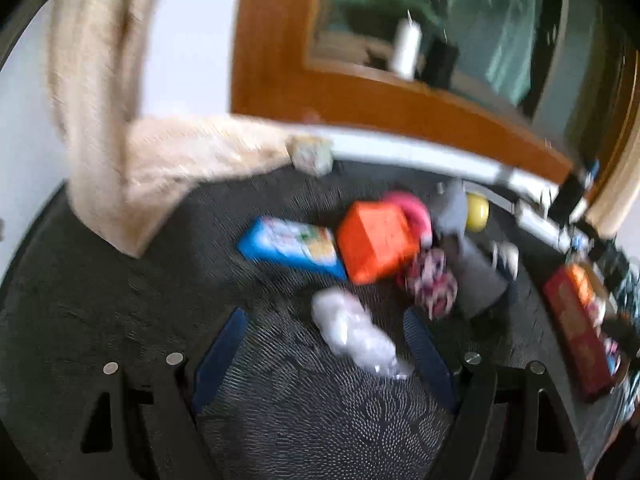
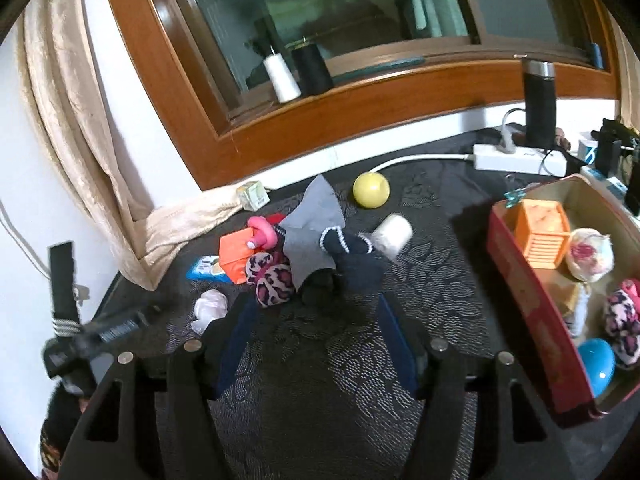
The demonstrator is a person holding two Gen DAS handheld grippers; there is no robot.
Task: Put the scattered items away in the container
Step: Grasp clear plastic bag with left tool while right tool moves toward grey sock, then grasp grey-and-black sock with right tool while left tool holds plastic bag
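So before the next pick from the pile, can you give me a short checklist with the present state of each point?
1. Left gripper empty, jaws apart: ok.
2. Right gripper empty, jaws opening: ok.
3. Plastic bag lies between the left fingers, within reach: ok.
4. Red box has free room inside: ok.
5. Pile of socks and orange carton overlap, single grasp clean: cannot tell.
6. Left view sharp enough to aim: not ok, blurred.

Red container point(image 2: 532, 316) is showing a tan inside; orange box point(image 2: 234, 254), yellow ball point(image 2: 371, 190), pink leopard-print sock point(image 2: 272, 278), grey cloth point(image 2: 310, 236) are lying on black patterned tablecloth point(image 2: 320, 360).
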